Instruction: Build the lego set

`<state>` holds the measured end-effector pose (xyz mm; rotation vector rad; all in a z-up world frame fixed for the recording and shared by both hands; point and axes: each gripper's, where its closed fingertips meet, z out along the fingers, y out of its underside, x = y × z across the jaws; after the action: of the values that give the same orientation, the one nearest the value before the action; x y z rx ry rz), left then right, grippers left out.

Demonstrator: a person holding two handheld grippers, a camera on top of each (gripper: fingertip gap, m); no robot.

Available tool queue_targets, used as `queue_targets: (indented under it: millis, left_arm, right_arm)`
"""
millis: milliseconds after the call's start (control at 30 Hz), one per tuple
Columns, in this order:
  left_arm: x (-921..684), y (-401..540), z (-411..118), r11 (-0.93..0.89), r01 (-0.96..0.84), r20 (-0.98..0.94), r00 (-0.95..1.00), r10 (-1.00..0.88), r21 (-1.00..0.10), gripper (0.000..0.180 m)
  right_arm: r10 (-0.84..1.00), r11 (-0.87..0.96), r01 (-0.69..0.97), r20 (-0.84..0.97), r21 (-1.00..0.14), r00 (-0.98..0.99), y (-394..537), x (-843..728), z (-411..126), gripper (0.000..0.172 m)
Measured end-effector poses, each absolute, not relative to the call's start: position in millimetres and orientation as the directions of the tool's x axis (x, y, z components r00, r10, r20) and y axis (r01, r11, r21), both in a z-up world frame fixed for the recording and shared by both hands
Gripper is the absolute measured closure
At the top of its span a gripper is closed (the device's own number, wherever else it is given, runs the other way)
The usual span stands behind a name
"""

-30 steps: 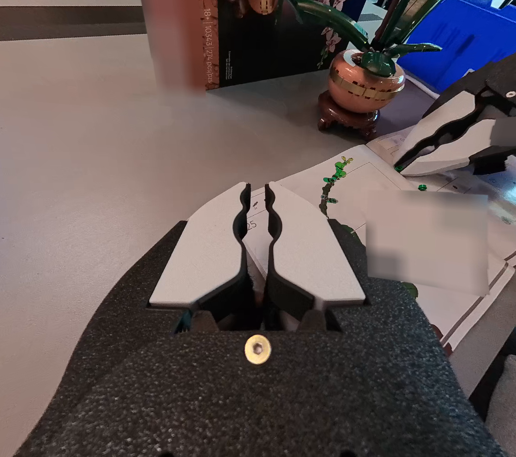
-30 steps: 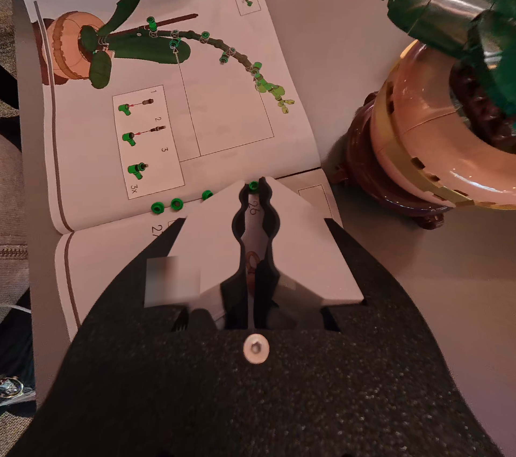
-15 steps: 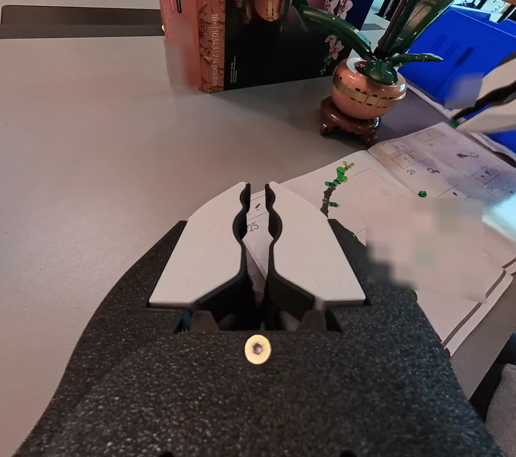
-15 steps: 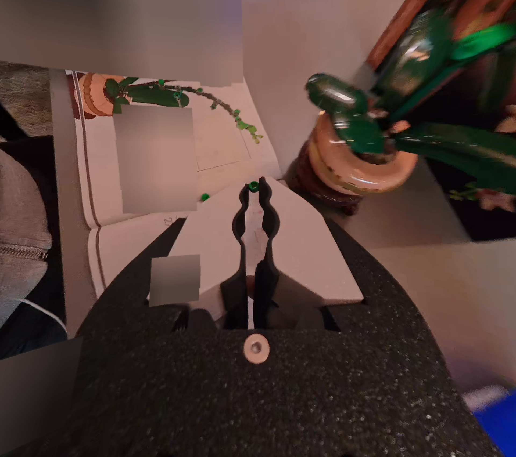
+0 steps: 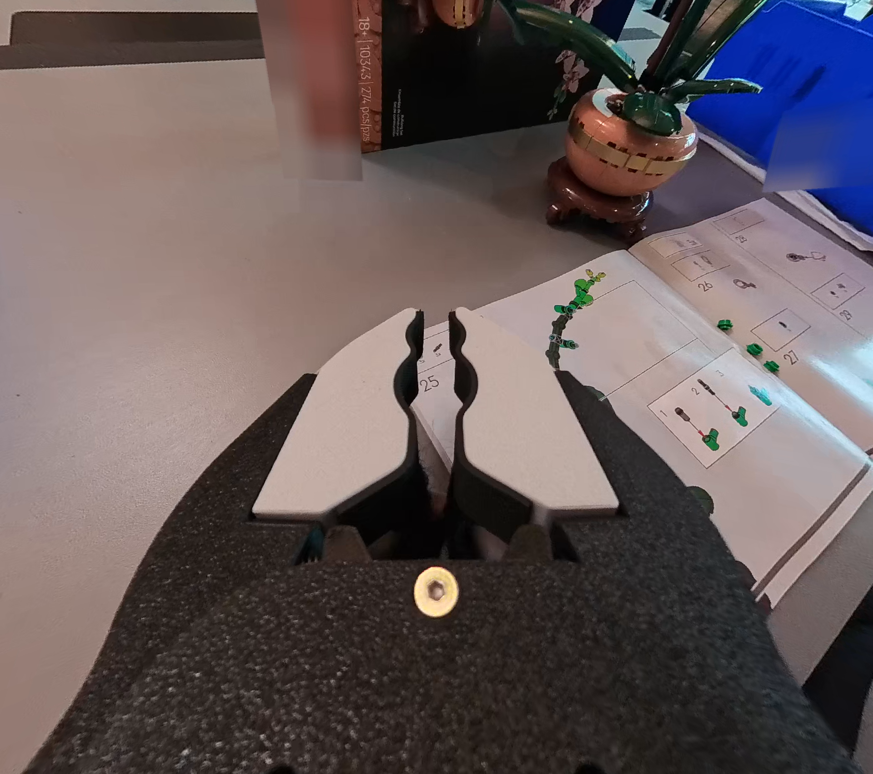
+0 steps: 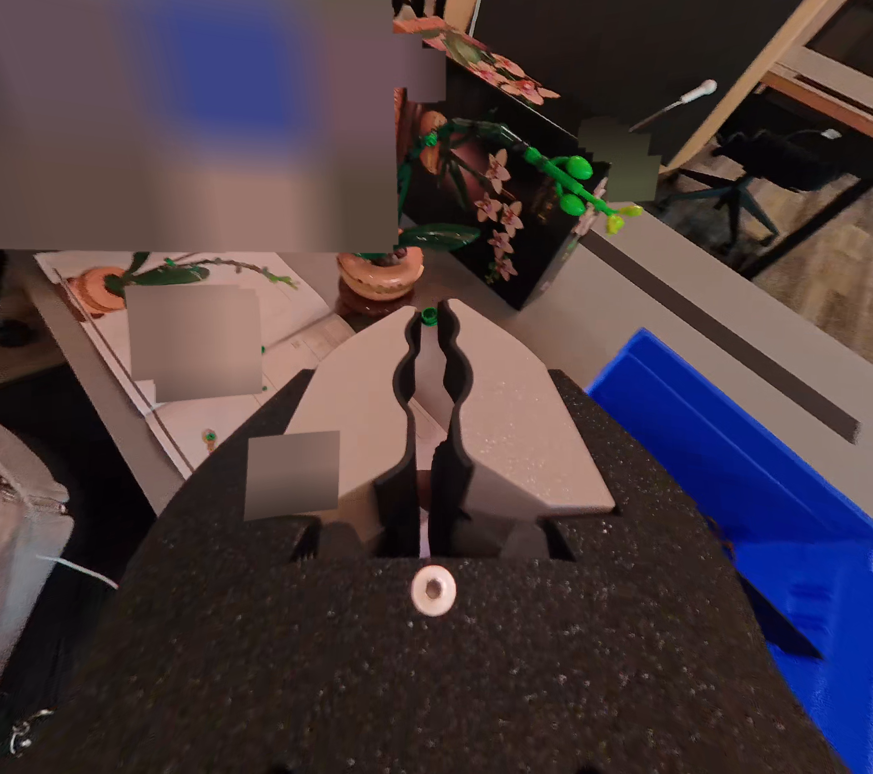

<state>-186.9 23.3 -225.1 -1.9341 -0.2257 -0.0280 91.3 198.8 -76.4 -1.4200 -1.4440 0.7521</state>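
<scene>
Leftward, my left tongs (image 5: 434,316) hang slightly apart, bare, over the open booklet (image 5: 661,354) on the counter (image 5: 141,279), while my right tongs (image 6: 429,316) pinch a tiny green stud (image 6: 428,316) at their tips, likely light, rigid, slippery.

The right gripper (image 6: 429,313) pinches a small green stud (image 6: 428,316) at its tips.

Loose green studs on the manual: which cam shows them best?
Left wrist view. Three small green studs lie in sharp focus on the right-hand page of the open instruction booklet. In the right wrist view the booklet is mostly blurred over; only tiny green specks show at the patch edge.
</scene>
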Motion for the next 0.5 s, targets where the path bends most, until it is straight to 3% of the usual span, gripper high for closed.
queue_targets:
  millis: [233,500]
  left_arm:
    - [-186,24,-226,-0.355,0.159,0.117,0.983,0.138,-0.921,0.171]
    - [-185,24,-226,-0.358,0.148,0.106,0.985,0.135,-0.922,0.171]
  right_arm:
    - [0.933,0.083,0.594,0.272,-0.800,0.236,226,143,-95,0.165]
    - [0.948,-0.124,0.831,0.182,-0.543,0.261,244,211,-165,0.166]
